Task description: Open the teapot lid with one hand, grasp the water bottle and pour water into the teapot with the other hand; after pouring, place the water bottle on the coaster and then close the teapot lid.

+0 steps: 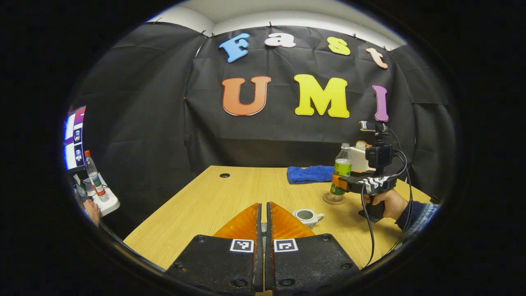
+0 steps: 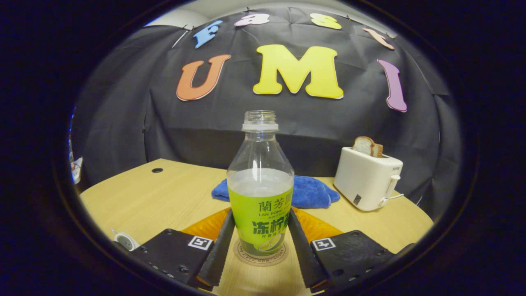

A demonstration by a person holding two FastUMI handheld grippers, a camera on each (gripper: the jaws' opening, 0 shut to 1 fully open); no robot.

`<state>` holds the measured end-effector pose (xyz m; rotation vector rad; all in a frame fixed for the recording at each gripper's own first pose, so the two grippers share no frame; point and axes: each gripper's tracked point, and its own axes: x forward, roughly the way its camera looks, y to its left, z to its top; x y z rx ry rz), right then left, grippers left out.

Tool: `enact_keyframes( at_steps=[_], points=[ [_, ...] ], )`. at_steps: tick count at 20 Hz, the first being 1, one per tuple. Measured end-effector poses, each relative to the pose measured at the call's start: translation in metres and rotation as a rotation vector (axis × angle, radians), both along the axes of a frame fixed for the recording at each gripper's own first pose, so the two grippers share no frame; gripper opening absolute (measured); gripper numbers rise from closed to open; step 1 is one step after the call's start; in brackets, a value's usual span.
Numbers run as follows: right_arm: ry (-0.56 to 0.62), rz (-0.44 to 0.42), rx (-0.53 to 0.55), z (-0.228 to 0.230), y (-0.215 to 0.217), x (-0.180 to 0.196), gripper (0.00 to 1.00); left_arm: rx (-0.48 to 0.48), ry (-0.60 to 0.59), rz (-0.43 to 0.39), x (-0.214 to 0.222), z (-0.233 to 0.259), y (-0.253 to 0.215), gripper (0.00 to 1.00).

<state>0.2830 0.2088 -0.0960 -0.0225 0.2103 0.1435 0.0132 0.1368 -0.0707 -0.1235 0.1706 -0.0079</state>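
My right gripper (image 2: 261,242) stands with its fingers on either side of the water bottle (image 2: 260,193), at the label band; whether both press the bottle or a slight gap remains, I cannot tell. The bottle stands upright on the coaster (image 2: 260,258), uncapped, part filled. My left gripper (image 1: 263,230) is held pressed together; I cannot make out anything between its fingers. The teapot (image 1: 306,216) sits on the table (image 1: 197,205) just ahead of it, mouth open, lid not on.

Judged step: either setting the bottle down after pouring, or taking hold of it; the pictures do not settle which.

Procedure:
- Keep the bottle vertical; the open neck will spill if tilted
- Confirm the base lies flat inside the coaster rim before opening
- Part the fingers evenly, then draw straight back
- Keep clear of the blue cloth (image 2: 306,191) and toaster (image 2: 367,181) behind
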Motion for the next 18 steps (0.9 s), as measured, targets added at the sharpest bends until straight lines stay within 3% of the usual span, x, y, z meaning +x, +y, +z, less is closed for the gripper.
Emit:
enact_keyframes(
  at_steps=[10,14,18],
  points=[
    [-0.001,-0.023,0.004,-0.005,-0.001,0.003,0.77,0.002,0.002,0.018,0.0,0.0,0.006,0.04],
    [0.018,-0.043,0.049,-0.001,-0.016,-0.012,0.89,0.011,-0.007,0.021,-0.003,0.004,0.005,0.04],
    [0.008,-0.064,0.068,0.015,-0.038,-0.041,0.89,0.005,-0.031,0.009,-0.005,0.013,0.0,0.04]
  ],
)
